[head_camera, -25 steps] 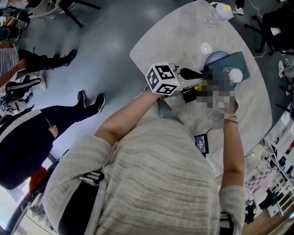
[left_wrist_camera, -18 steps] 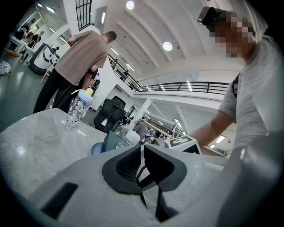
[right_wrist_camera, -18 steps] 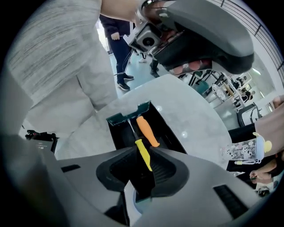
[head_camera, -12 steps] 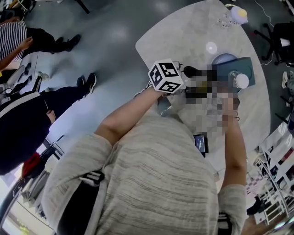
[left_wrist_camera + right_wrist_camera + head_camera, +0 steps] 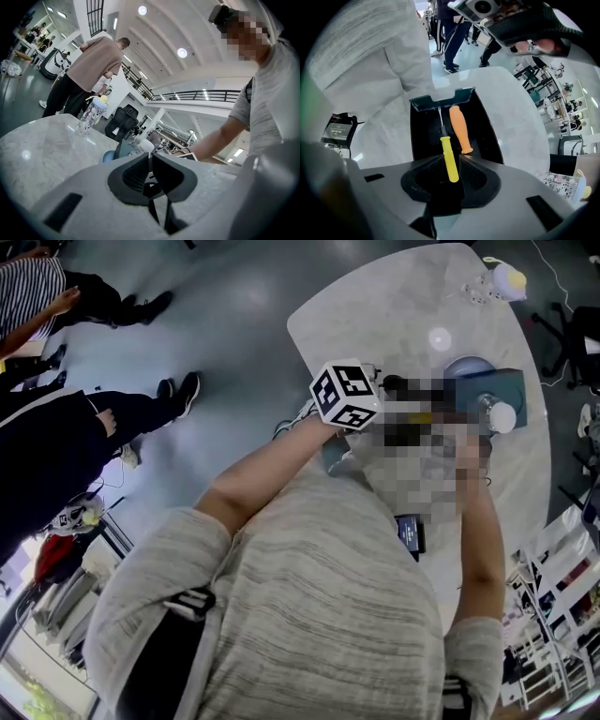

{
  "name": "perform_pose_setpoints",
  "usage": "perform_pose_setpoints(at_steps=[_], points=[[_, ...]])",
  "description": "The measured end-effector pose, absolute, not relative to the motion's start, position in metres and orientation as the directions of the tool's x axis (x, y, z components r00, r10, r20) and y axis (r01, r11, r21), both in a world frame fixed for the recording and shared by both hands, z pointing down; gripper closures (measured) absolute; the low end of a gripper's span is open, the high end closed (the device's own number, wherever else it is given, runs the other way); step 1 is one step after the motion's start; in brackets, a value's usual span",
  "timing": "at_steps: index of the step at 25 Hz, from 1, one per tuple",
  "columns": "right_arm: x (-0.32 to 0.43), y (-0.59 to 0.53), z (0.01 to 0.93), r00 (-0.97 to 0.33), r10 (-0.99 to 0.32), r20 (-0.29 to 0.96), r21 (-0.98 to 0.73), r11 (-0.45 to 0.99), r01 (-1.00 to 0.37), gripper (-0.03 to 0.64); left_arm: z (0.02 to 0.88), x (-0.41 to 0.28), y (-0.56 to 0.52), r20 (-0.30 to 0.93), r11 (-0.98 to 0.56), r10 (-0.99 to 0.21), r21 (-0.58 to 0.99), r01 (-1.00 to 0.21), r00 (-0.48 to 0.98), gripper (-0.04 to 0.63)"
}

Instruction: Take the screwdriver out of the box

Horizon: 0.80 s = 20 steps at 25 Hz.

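Yellow-handled screwdriver (image 5: 448, 157) sits clamped between the jaws of the right gripper (image 5: 450, 174), its thin shaft reaching out over the open black box (image 5: 423, 136) on the pale worktop (image 5: 513, 117). An orange-handled tool (image 5: 460, 129) lies inside the box just beside it. The left gripper (image 5: 151, 158) is clenched on nothing above the worktop.
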State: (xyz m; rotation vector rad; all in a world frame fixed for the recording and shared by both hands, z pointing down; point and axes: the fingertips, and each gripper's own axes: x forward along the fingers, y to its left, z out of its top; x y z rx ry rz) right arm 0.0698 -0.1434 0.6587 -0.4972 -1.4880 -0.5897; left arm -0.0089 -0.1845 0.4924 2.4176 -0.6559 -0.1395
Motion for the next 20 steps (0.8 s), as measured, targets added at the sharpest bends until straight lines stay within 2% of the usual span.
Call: perform_pose_setpoints(at_steps=[11,20], points=[[0.086,-0.131,0.670,0.071,-0.043,0.997,-0.020,0.702,0.711,0.537,0.491,-0.005,-0.174,0.064,-0.659,-0.516,0.607,-0.443,0.854,0.559],[0.080,-0.142,0.678,0.105,-0.066,0.992,-0.030,0.699,0.715,0.538,0.495,-0.013,-0.186,0.061,-0.659,-0.514,0.610,-0.440,0.856,0.560]])
